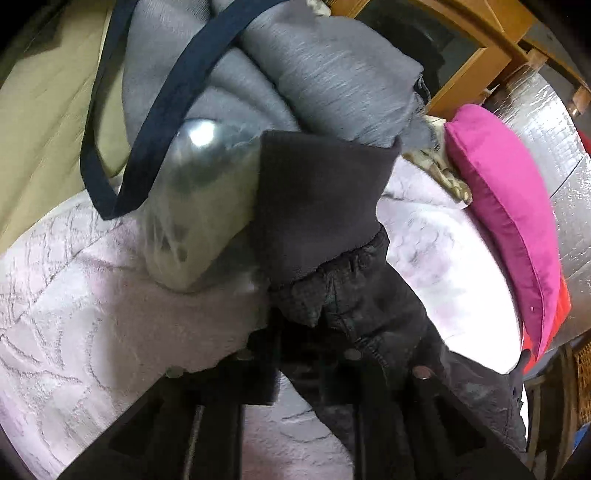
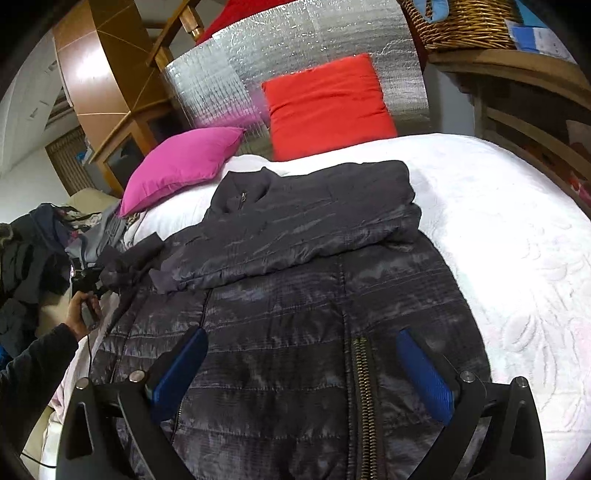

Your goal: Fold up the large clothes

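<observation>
A dark quilted jacket (image 2: 295,332) lies flat on the white bedspread (image 2: 498,229), zip up, with one sleeve (image 2: 314,221) folded across its chest. Above the jacket's lower body my right gripper (image 2: 299,369) stands open, its blue pads (image 2: 424,373) well apart with nothing between them. The other sleeve (image 1: 351,314) runs off the bed's left side. In the left wrist view my left gripper (image 1: 314,325) is shut on that sleeve near its ribbed cuff (image 1: 317,206), and the fabric hides the fingertips. A hand holds the left gripper (image 2: 88,280) at the bed's left edge.
A magenta cushion (image 2: 184,162) and a red cushion (image 2: 325,107) lean at the headboard. A grey garment (image 1: 314,74), a navy strap (image 1: 155,122) and a shiny plastic-wrapped object (image 1: 199,206) sit just beyond the cuff. Piled clothes (image 2: 26,258) lie left; a wicker basket (image 2: 469,22) sits on shelves at the right.
</observation>
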The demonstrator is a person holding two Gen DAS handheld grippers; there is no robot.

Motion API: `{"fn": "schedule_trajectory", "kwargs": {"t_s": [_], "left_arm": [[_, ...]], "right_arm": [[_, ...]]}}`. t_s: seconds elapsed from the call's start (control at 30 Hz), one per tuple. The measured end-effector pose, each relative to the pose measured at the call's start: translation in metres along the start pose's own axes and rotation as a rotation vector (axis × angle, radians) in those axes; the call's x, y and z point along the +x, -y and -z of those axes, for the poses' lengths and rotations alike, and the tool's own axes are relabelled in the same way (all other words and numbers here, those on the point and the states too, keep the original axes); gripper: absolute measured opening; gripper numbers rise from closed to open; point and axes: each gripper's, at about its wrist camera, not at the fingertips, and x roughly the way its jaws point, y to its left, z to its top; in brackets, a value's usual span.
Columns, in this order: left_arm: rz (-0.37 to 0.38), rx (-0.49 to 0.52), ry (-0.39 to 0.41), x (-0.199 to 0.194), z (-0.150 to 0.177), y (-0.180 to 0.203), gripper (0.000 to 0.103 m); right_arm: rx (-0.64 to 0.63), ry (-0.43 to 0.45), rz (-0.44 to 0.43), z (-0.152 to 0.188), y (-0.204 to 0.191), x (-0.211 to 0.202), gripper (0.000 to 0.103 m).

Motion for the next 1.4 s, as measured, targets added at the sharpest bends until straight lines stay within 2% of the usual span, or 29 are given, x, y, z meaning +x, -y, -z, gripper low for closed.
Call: {"fn": "schedule_trajectory", "kwargs": {"t_s": [0.3,0.47,0.6,0.83,0.97,1.17,1.3,1.4], "left_arm": [[0.015,0.116,0.082,-0.057,-0.002,0.036,0.005],[0.039,0.231,0.165,-0.125,-0.001,0.074,0.005],[0.074,0.334,0.227,-0.172,0.012,0.121,0.005],[0.210,0.492,0.279,-0.242,0.061,0.225,0.005],[0.307,0.549,0.245,-0.258,0.105,0.285,0.005],[0.421,0.611,0.125,-0.247,0.187,0.370,0.005],[0.429,0.664,0.005,-0.212,0.256,0.412,0.005],[0.386,0.718,-0.154,-0.170,0.301,0.428,0.006]], "right_arm": [[0.040,0.034,-0.013,-0.002,0.009,-0.019,0.103],[0.063,0.068,-0.033,-0.005,0.016,-0.037,0.103],[0.083,0.092,-0.061,-0.006,0.021,-0.053,0.103],[0.126,0.144,-0.092,-0.005,0.041,-0.086,0.103],[0.164,0.155,-0.097,0.000,0.056,-0.100,0.103],[0.228,0.157,-0.086,0.010,0.084,-0.115,0.103],[0.269,0.158,-0.074,0.012,0.102,-0.121,0.103],[0.294,0.151,-0.072,0.011,0.111,-0.121,0.103]]}}
